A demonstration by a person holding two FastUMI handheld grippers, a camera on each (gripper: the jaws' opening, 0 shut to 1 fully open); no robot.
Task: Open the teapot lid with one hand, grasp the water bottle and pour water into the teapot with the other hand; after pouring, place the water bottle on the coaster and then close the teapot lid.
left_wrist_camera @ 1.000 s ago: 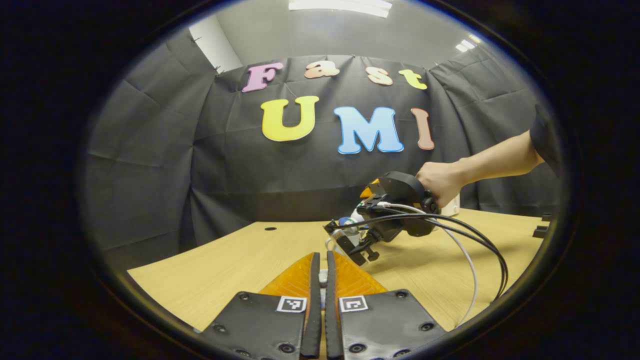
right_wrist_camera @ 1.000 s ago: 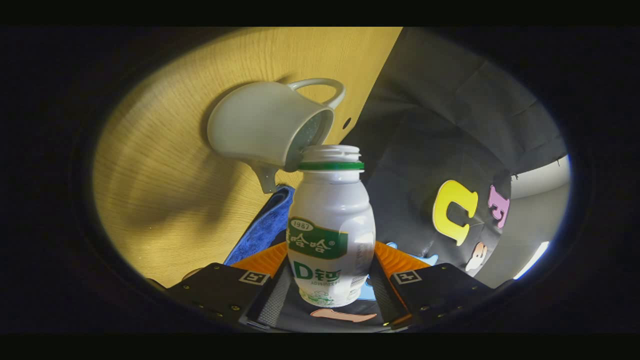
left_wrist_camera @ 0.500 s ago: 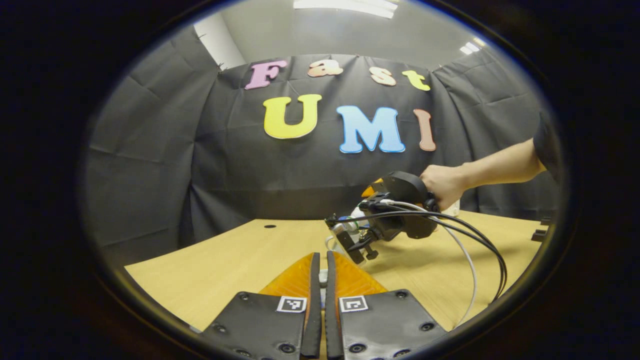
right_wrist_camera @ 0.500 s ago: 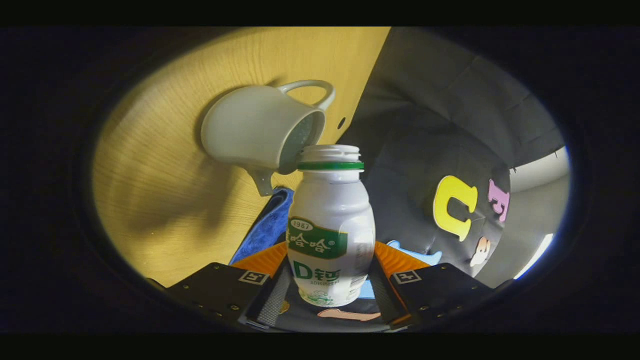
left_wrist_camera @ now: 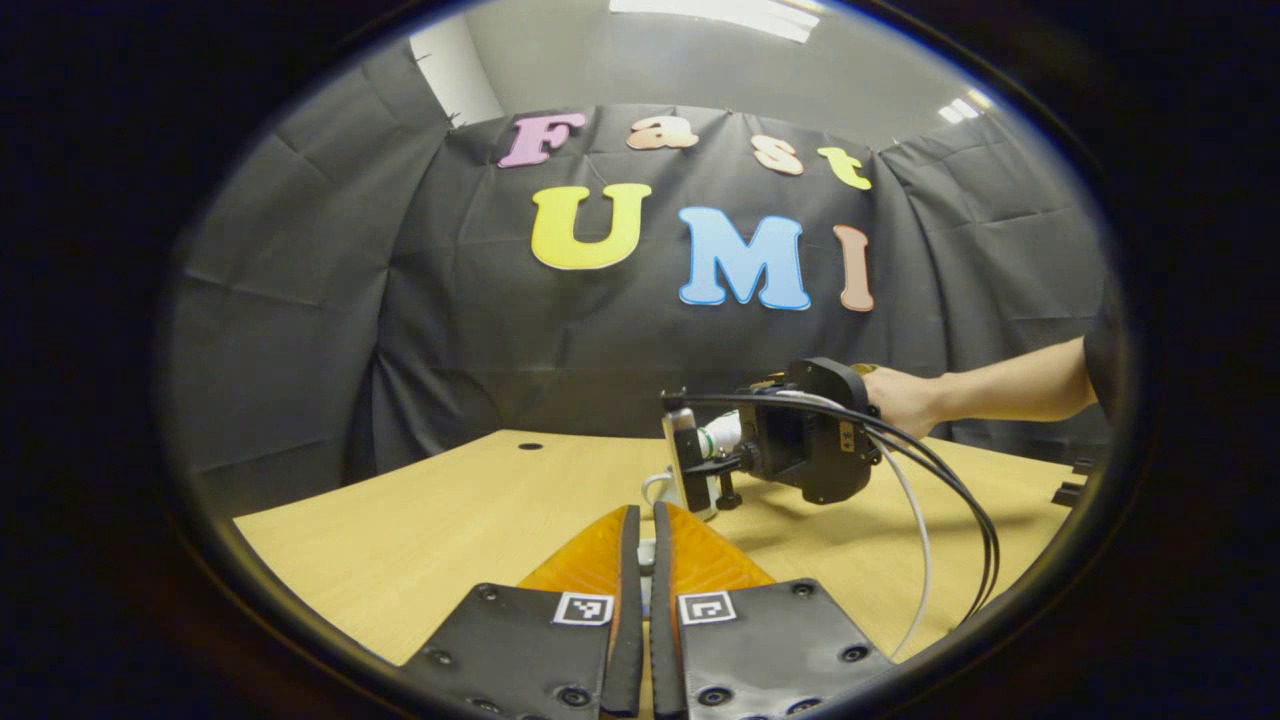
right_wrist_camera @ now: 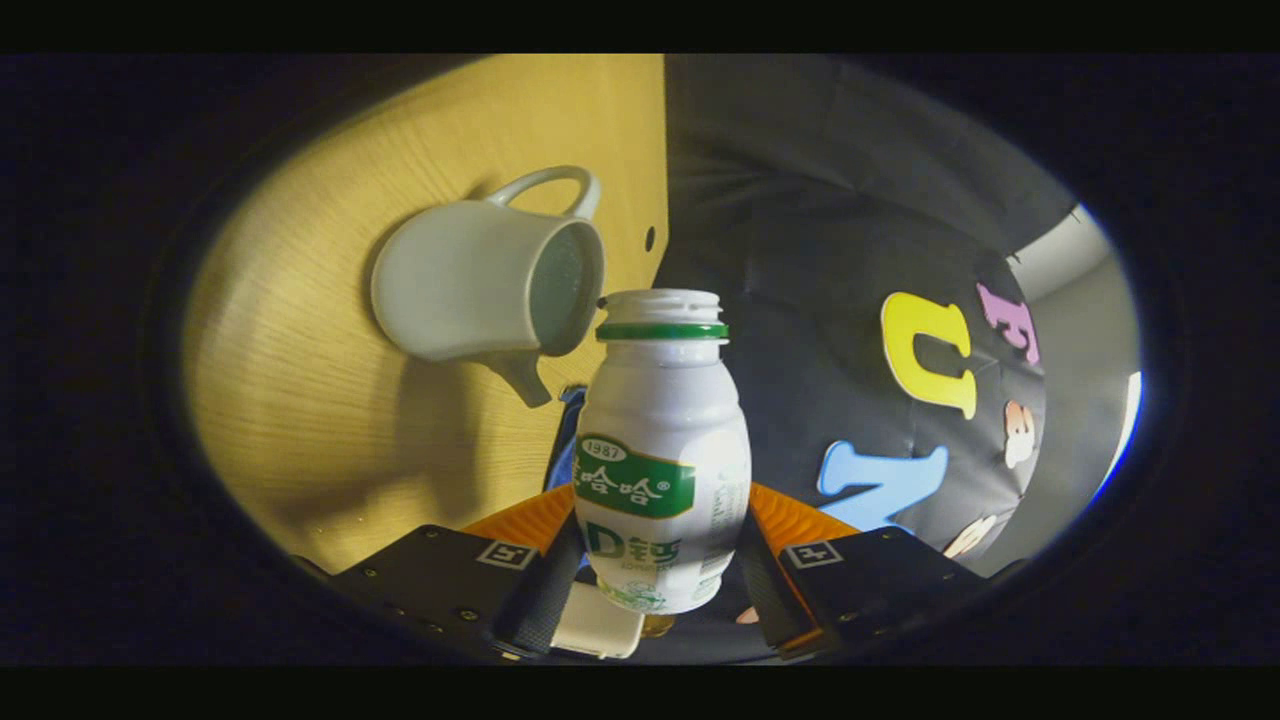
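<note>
- In the right gripper view the right gripper [right_wrist_camera: 660, 575] is clamped on the water bottle [right_wrist_camera: 661, 470], a finger pressing each flank, neck uncapped and held sideways.
- The bottle's mouth sits just beside the open rim of the teapot [right_wrist_camera: 480, 275] without overlapping it, so I judge the pour is at its end or being broken off; no stream is visible.
- Next comes righting the bottle and carrying it to the coaster, probably the blue patch [right_wrist_camera: 566, 440] mostly hidden behind the bottle.
- In the left gripper view the left gripper [left_wrist_camera: 640, 570] has its fingers nearly together on something small and pale, presumably the lid; too hidden to confirm.
- Farther off over the bench [left_wrist_camera: 440, 530], a hand [left_wrist_camera: 900, 398] holds the right gripper level, covering the teapot except for its handle.
</note>
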